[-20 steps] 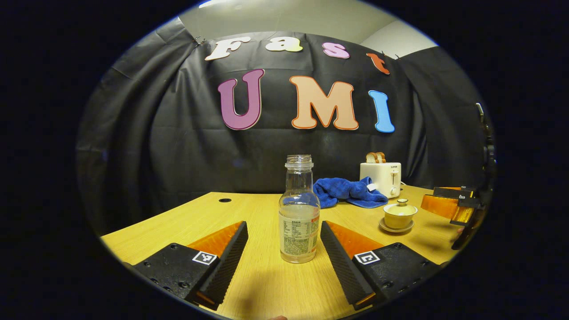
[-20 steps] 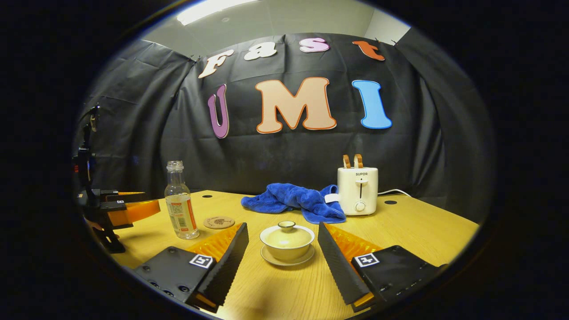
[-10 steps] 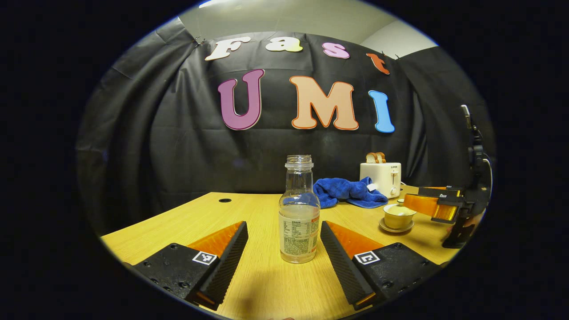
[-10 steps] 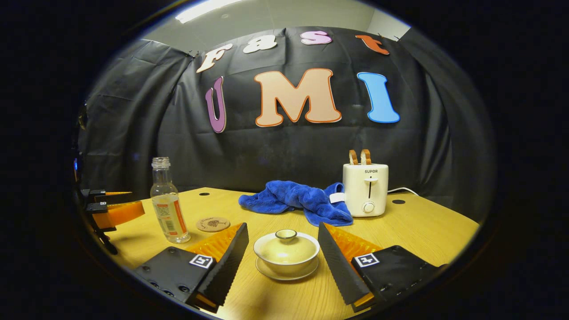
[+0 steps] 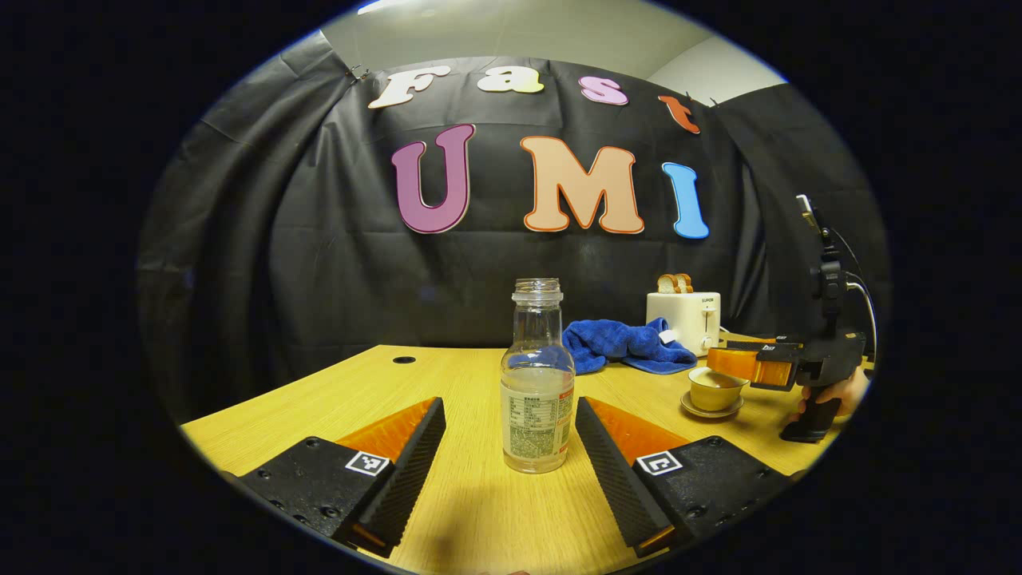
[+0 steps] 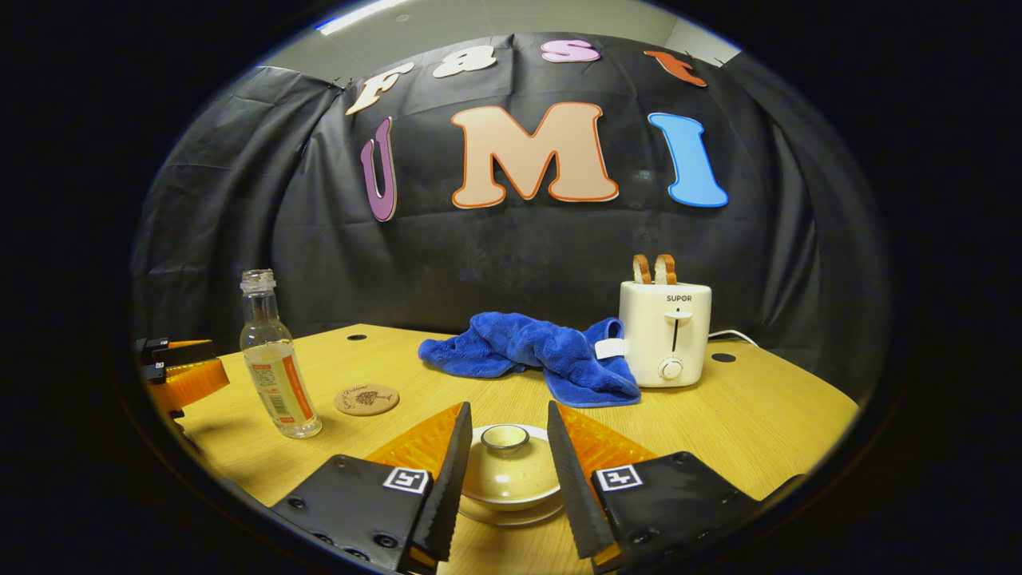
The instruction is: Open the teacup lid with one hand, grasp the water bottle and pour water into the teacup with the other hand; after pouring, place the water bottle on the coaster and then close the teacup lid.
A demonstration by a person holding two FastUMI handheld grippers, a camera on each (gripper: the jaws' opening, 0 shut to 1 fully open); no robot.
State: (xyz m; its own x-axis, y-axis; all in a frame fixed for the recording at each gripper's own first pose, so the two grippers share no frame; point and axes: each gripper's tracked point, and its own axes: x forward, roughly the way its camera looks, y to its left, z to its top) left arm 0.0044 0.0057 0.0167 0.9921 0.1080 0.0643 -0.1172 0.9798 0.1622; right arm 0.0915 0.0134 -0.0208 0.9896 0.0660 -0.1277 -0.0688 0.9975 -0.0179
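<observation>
Both grippers spread wide over the wooden table, neither one gripping

Beyond the right gripper stand a toaster and blue cloth; the water bottle stands between the left gripper's fingers, untouched; the lidded teacup sits between the right's; the coaster lies forward-left

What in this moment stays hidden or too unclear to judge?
- Right gripper view: whether the right claw touches the teacup lid; its fingers cover the lid's sides.
- Same view: saucer mostly hidden under the cup.
- Left gripper view: teacup top hidden by the right claw.
- Water bottle label: too small.
</observation>
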